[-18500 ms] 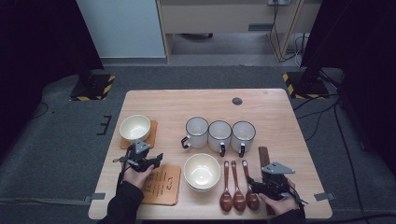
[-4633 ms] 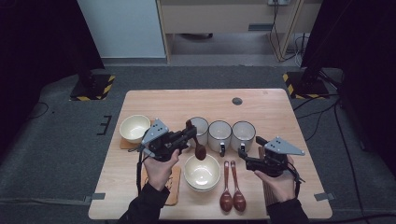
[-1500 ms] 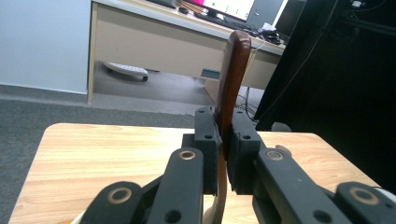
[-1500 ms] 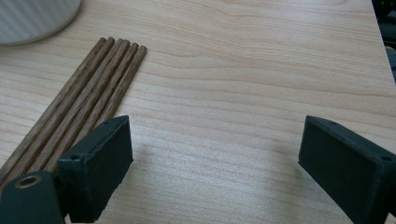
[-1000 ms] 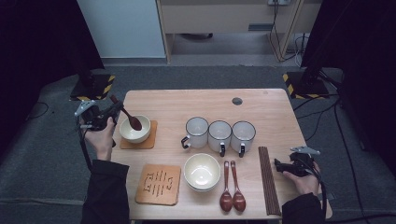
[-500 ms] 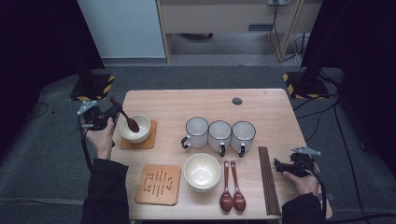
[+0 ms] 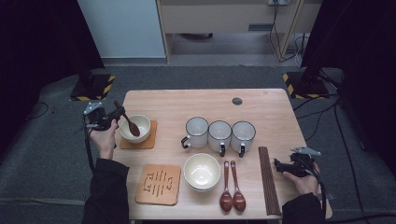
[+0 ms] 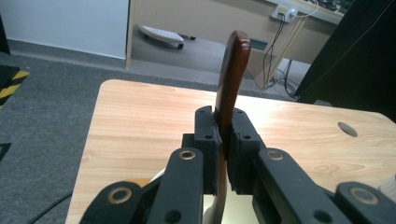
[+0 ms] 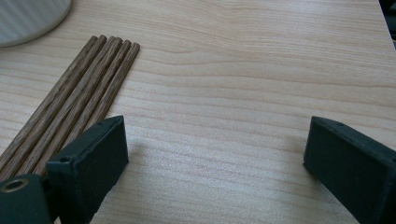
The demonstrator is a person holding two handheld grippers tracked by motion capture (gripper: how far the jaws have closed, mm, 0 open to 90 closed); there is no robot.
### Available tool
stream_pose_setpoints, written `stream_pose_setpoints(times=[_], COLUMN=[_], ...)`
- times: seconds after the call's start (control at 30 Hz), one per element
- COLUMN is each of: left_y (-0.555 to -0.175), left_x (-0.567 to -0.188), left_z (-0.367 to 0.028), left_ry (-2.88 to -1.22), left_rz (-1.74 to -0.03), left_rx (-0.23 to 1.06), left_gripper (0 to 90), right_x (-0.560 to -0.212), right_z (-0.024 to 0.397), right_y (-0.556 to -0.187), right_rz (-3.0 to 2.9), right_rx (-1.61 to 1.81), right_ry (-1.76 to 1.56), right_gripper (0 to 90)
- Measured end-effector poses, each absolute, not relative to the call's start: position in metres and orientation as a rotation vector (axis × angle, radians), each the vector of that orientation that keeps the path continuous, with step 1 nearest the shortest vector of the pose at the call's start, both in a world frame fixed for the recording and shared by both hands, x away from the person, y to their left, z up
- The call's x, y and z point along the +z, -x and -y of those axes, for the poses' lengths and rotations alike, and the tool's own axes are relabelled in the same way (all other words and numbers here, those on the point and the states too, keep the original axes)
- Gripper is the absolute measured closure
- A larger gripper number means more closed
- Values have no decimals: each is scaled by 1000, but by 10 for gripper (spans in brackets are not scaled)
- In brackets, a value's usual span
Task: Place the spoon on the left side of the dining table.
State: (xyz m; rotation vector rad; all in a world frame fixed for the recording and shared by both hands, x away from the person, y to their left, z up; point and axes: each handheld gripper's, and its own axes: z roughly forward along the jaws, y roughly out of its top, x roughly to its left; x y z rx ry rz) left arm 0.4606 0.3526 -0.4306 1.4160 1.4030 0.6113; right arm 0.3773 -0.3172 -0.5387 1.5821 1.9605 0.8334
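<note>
My left gripper (image 7: 113, 115) is shut on the handle of a dark wooden spoon (image 7: 129, 122), at the table's left edge. The spoon's head dips into the cream bowl (image 7: 141, 123), which sits on a square wooden coaster (image 7: 151, 141). In the left gripper view the spoon handle (image 8: 232, 79) rises tilted between the two closed jaws of the gripper (image 8: 223, 135). My right gripper (image 7: 279, 164) rests low at the table's right side, beside the wooden chopsticks (image 7: 267, 179). Its jaws (image 9: 212, 154) stand wide open over bare wood, the chopsticks (image 9: 74, 102) just to their left.
Three white mugs (image 7: 220, 134) stand in a row mid-table. In front of them lie a second cream bowl (image 7: 201, 171), two dark spoons (image 7: 232, 191) and a patterned coaster (image 7: 159, 184). A round cable hole (image 7: 237, 101) sits near the far edge.
The left gripper has sunk a little, lowering the spoon's head into the bowl on the coaster. The right gripper has stayed where it was.
</note>
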Motion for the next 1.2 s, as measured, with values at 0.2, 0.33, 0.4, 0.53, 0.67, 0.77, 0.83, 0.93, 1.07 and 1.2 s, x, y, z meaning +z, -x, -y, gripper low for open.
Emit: stream_pose_setpoints(times=[0.2, 0.33, 0.4, 0.53, 0.67, 0.77, 0.83, 0.93, 1.07, 1.2], left_y=[-464, -466, -467, -467, -468, -468, -469, -469, -472, -472], left_x=[-437, -442, -443, -445, -446, -449, -450, -451, -455, -457], left_z=[-352, -353, -354, -354, -353, -351, -350, -349, -345, -343], left_ry=[-1432, -1439, -1431, -1426, -1432, -1446, -1448, -1460, -1497, -1511], left_rz=[-1417, -1434, -1435, -1431, -1429, -1427, -1427, -1427, -1437, -1439], left_rx=[593, 579, 564, 566, 574, 599, 607, 616, 627, 639], left_gripper=[834, 834, 834, 834, 827, 815, 807, 797, 780, 775], right_x=[-539, -539, -539, -539, -539, -539, -539, -539, -539, -539], right_z=[317, 317, 317, 317, 317, 317, 317, 317, 317, 317], right_y=[-377, -377, -377, -377, -377, -377, -377, -377, -377, -377], right_rz=[-1961, -1959, -1959, -1958, -1956, -1957, -1957, -1957, -1957, -1957], right_rx=[832, 832, 832, 831, 830, 829, 829, 829, 829, 829], right_ry=[-1582, -1581, -1581, -1581, -1585, -1581, -1582, -1583, -1582, -1582], right_gripper=[64, 63, 63, 61, 61, 61, 61, 61, 61, 61])
